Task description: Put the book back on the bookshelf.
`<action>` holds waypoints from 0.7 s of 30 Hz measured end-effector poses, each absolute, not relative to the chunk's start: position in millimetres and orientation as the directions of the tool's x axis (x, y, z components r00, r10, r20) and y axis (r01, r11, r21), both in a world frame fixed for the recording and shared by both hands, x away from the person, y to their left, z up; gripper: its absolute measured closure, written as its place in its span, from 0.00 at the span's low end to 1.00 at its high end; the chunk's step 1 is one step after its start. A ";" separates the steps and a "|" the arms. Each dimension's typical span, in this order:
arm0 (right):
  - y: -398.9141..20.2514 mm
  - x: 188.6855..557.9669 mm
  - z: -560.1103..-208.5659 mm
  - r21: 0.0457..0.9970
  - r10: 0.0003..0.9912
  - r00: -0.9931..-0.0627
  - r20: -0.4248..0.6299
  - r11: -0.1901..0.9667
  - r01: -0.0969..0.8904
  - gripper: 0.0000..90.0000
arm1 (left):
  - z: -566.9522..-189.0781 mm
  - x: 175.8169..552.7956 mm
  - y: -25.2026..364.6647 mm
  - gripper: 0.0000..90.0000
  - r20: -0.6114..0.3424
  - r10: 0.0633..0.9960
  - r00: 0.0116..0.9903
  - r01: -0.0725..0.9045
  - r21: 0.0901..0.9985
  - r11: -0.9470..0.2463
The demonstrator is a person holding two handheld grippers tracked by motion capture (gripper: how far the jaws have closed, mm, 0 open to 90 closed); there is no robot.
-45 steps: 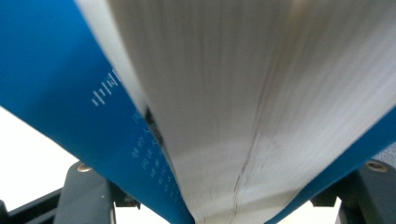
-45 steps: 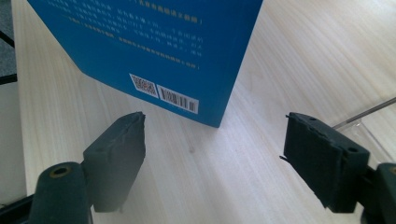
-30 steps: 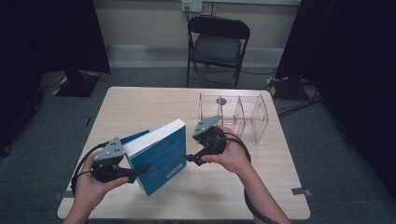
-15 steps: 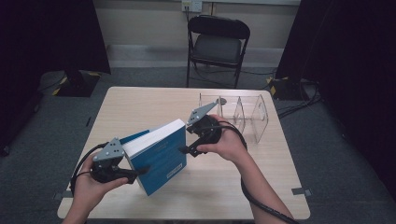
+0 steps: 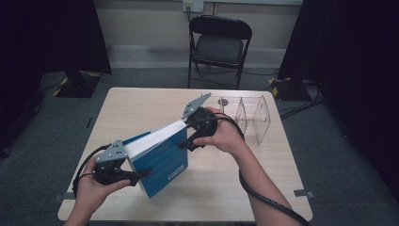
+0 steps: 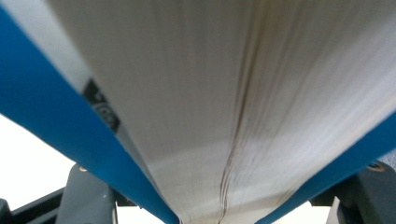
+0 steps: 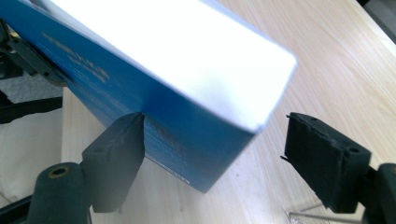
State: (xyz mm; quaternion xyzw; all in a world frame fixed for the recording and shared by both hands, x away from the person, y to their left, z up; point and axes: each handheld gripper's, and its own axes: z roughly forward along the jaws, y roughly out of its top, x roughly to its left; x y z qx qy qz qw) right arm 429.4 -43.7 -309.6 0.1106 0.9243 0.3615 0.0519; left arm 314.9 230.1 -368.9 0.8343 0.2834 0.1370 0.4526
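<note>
A thick blue book (image 5: 162, 162) stands tilted on its edge on the wooden table (image 5: 141, 106), white page edges turned up. My left gripper (image 5: 141, 174) is shut on its near lower end; in the left gripper view the pages (image 6: 224, 93) run between the two jaws. My right gripper (image 5: 186, 141) hovers open at the book's far upper corner. In the right gripper view one pad (image 7: 119, 149) rests against the blue cover (image 7: 154, 93), while the other pad (image 7: 322, 158) stands apart from the corner.
A clear plastic divider box (image 5: 249, 117) stands at the table's back right, just behind the right hand. A black folding chair (image 5: 219, 42) sits beyond the far edge. Cables trail from both grippers over the front of the table.
The right gripper has risen and moved left, from the table beside the book up to the book's far top corner. The left gripper and the book have stayed put.
</note>
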 end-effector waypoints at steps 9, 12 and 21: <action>-35.2 433.5 -303.7 0.672 0.184 -0.983 -0.030 0.732 0.116 0.19 | -370.4 315.9 230.2 0.36 -0.039 0.594 0.804 0.355 0.832 -0.427; -29.8 432.4 -300.8 0.677 0.161 -0.986 -0.030 0.730 0.098 0.19 | -371.1 316.7 230.4 0.36 -0.038 0.594 0.804 0.357 0.830 -0.430; -28.2 427.3 -301.2 0.686 0.121 -0.992 -0.040 0.725 0.061 0.32 | -372.8 317.8 232.4 0.36 -0.038 0.601 0.798 0.361 0.829 -0.427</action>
